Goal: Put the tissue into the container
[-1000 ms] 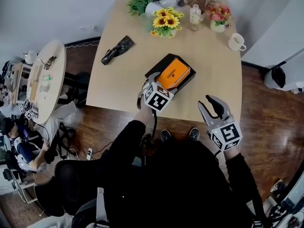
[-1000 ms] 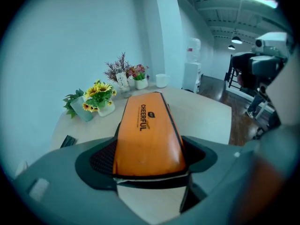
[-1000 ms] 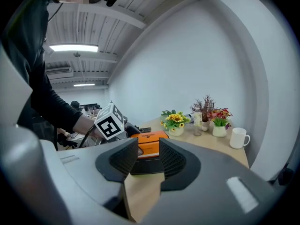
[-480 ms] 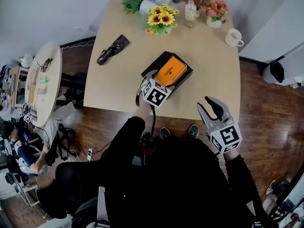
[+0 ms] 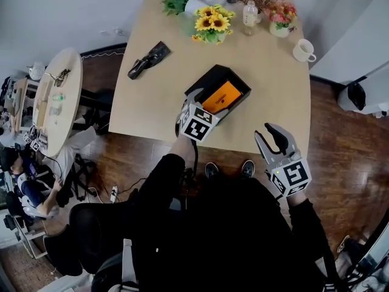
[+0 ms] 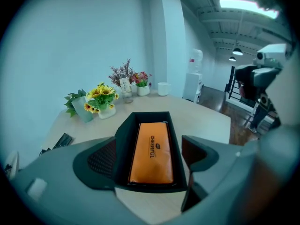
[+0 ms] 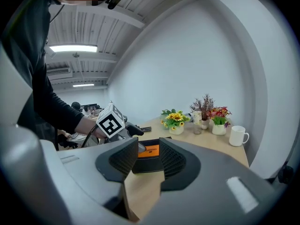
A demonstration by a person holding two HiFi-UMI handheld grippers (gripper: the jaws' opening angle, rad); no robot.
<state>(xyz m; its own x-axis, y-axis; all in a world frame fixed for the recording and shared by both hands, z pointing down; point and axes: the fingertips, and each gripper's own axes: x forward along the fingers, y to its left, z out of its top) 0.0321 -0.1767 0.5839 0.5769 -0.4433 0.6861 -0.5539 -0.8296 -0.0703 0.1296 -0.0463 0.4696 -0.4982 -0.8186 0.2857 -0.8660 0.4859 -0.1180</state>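
1. The wooden table (image 5: pixel 152 96) spreads out ahead of both grippers; the right gripper is held off its near edge.
2. The black container (image 6: pixel 123 139), an open box, has its near end between the left gripper's jaws.
3. The left gripper (image 5: pixel 203 109) is clamped on the container, one pad against each side wall. Its cube bears a black-and-white square marker.
4. The right gripper (image 5: pixel 267 135) is released, its jaws apart with nothing between them. It is well to the right of the left gripper.
5. The orange tissue pack (image 6: pixel 151 151) lies flat inside the container, directly ahead of the left gripper's jaws. "CHEERFUL" runs along it in dark capitals, with a small logo beside it that is too small to read.
6. A pot of sunflowers (image 5: pixel 213 23) stands far beyond the left gripper.
7. A white mug (image 5: pixel 302 50) sits far ahead of the right gripper.
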